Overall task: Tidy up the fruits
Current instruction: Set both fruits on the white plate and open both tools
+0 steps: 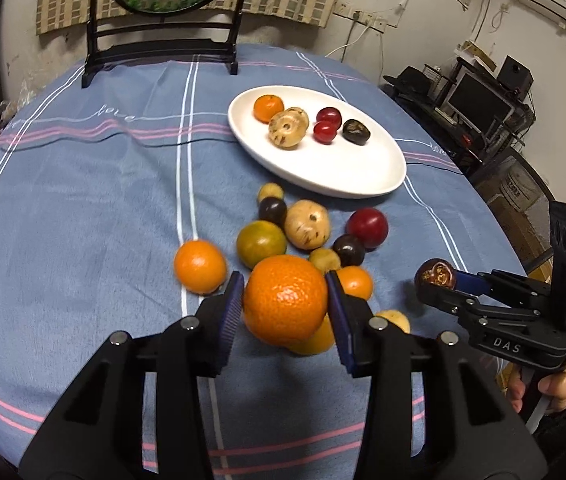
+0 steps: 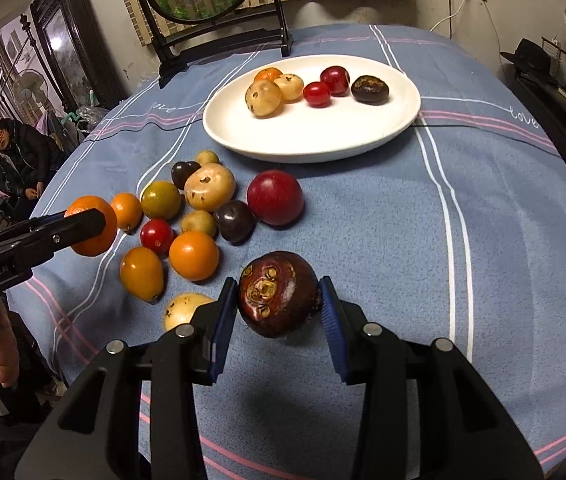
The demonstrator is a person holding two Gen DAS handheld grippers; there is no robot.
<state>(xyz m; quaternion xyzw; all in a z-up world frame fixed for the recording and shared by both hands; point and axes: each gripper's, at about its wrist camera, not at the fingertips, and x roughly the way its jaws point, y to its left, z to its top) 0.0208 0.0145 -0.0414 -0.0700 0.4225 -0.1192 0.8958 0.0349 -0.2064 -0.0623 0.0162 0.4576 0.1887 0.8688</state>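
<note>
Two grippers, each pinching one fruit above the blue striped tablecloth point(image 1: 83, 208): left gripper point(image 1: 285, 298) squeezing big orange point(image 1: 285, 300) between both blue pads, right gripper point(image 2: 279, 300) clamping dark brown round fruit point(image 2: 277, 294) the same way, scarred end facing the camera. Both fruits sitting at the fingertips, lifted over the loose fruit pile point(image 2: 203, 204). White oval plate point(image 2: 363, 128) lying further back, long axis running left to right, already carrying six fruits. Reading "love" stitched on the cloth, "DAS" on the right gripper body, seen from the left wrist
</note>
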